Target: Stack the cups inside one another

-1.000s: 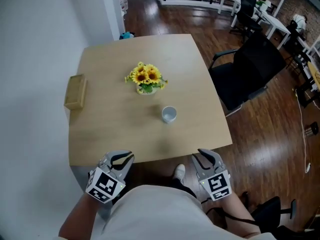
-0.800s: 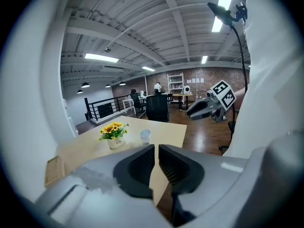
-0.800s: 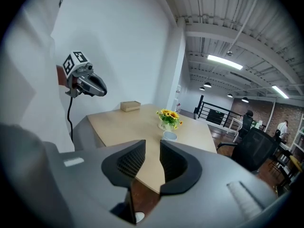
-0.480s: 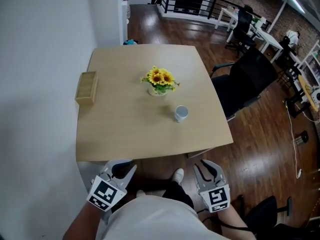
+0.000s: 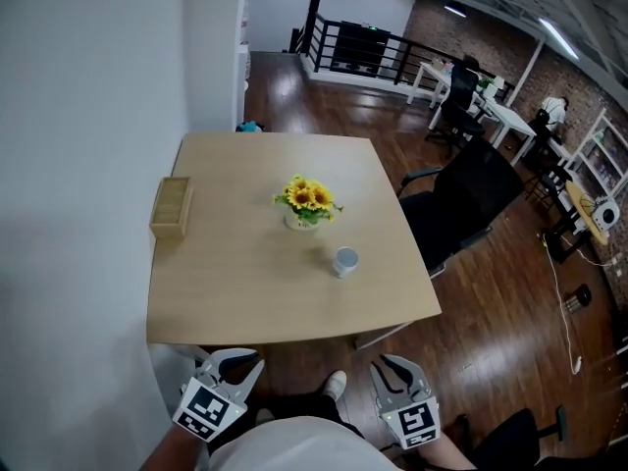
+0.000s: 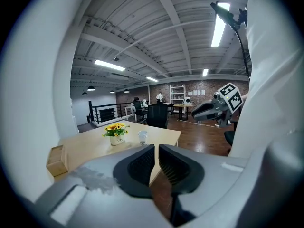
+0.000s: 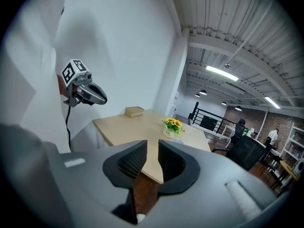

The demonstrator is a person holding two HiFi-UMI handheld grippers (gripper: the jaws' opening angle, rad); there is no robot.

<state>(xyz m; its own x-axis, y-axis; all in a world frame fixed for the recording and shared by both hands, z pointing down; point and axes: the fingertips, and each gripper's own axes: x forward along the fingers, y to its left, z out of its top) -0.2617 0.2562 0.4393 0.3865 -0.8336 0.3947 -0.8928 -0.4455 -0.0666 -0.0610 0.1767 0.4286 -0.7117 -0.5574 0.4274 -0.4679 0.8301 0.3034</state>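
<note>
A single white cup [image 5: 344, 261] stands upright on the light wooden table [image 5: 235, 302], a little right of the middle and in front of the sunflower pot. From the left gripper view it is a small cup [image 6: 142, 137] far beyond the jaws. Both grippers are held off the table, near the person's body below its front edge. My left gripper [image 5: 235, 359] has its jaws nearly touching with nothing between them [image 6: 156, 148]. My right gripper [image 5: 392, 364] is also shut and empty [image 7: 152, 146]. Only one cup shape is visible.
A pot of yellow sunflowers [image 5: 306, 202] sits mid-table. A wooden box [image 5: 171, 208] lies at the table's left edge, by the white wall. A black office chair [image 5: 461, 199] stands at the right side. Dark wood floor surrounds the table.
The head view has tilted up and pulled back, so the table sits farther away. Both grippers have dropped lower in the frame, away from the table's front edge. The cup has not moved.
</note>
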